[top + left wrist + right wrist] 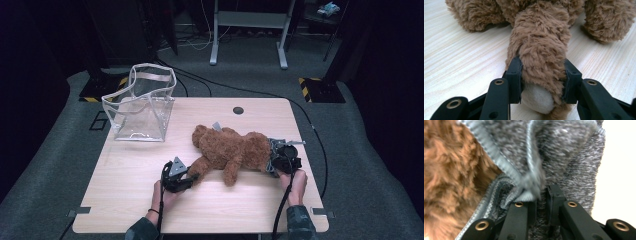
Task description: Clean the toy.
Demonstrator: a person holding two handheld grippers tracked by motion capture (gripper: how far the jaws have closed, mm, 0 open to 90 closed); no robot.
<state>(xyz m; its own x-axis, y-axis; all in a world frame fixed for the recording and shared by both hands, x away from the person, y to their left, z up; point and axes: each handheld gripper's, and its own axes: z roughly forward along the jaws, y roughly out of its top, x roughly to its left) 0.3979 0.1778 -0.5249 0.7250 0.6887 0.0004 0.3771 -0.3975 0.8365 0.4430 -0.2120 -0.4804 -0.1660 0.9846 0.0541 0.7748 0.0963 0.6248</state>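
The table (150,165) is brightly lit from above while the surrounding room stays dark. The right gripper view is blurred (grey knit fabric (564,157) smeared), with blown-out white at its right edge.

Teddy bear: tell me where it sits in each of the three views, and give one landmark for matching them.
High view: the teddy bear lies right of centre on the table, between the two grippers.
Left gripper view: its paw fills the centre, clamped between the black jaws of the left gripper.
Right gripper view: brown fur on the left, beside the grey knitted garment pinched by the right gripper.
Shared landmark: the brown fur.
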